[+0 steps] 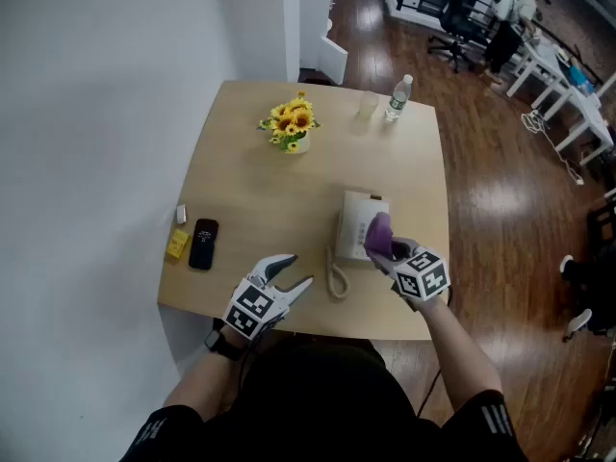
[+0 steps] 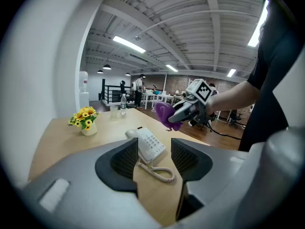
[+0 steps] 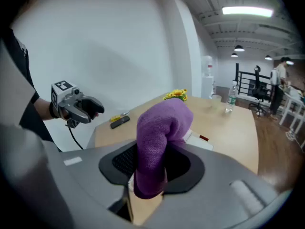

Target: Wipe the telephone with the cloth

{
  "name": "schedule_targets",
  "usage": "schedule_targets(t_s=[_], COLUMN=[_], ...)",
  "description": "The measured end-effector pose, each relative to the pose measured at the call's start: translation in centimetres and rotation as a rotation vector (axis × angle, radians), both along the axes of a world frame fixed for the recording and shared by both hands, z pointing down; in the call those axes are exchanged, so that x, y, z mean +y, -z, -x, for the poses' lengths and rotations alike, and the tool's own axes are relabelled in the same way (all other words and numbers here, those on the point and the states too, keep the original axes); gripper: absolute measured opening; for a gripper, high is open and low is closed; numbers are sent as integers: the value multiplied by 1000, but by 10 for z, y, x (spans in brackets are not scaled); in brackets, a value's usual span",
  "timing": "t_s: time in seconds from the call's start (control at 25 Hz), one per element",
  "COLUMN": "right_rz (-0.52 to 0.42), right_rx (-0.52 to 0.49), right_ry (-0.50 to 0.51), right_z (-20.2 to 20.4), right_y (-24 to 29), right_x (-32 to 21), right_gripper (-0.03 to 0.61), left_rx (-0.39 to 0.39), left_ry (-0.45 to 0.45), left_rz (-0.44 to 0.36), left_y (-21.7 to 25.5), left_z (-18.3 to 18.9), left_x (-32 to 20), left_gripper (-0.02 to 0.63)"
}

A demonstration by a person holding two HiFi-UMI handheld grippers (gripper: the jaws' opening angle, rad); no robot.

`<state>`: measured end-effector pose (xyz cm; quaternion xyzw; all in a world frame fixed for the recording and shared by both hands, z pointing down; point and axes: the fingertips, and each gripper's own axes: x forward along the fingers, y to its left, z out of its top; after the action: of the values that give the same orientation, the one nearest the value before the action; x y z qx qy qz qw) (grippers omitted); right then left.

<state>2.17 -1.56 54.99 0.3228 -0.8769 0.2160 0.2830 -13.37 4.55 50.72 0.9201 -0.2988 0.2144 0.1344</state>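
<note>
Purple cloth (image 3: 159,137) in right gripper (image 3: 152,163) — telephone (image 3: 196,137) largely behind it

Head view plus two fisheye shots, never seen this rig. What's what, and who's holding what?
There is no robot here: a person holds a hand-held gripper in each hand. The head view comes from a camera on their head, looking down at the table. The other two pictures come from cameras riding on each gripper, looking along its jaws.

On the table are a white telephone with a coiled cord, a pot of sunflowers, a bottle, a glass, a flat black device and a small yellow item.

The right hand-held gripper is clamped on a purple cloth, held over the telephone. The left hand-held gripper is empty, with its jaws apart.
</note>
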Motion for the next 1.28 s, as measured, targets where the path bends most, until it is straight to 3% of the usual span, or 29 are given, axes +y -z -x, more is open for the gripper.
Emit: schedule_targets(t_s=[0.32,0.56,0.72,0.92,1.16,1.28], right_rz=[18,53,93,75,0,-32], right_rx=[215,360,375,341,408,430], right_ry=[127,226,274,236,407,433], right_z=[3,13,23,23,38,40], right_y=[-40,-78,-111,-119,-117,-120], right_x=[-119,-169,-179,-188,-144,-121], right_gripper=[141,140,140,141,140,140], left_rx=[-18,-31,-41,-48,-55,-69], left_ry=[48,61,72,95,97,90], left_rz=[28,62,78,100,109,107], left_y=[-11,-21,-26,-35,-39,-40], left_z=[-20,-41,-48,-50,-53,-55], left_x=[-39,-63,-73,-81,-89,-93], left_gripper=[210,212,212,212,210,210])
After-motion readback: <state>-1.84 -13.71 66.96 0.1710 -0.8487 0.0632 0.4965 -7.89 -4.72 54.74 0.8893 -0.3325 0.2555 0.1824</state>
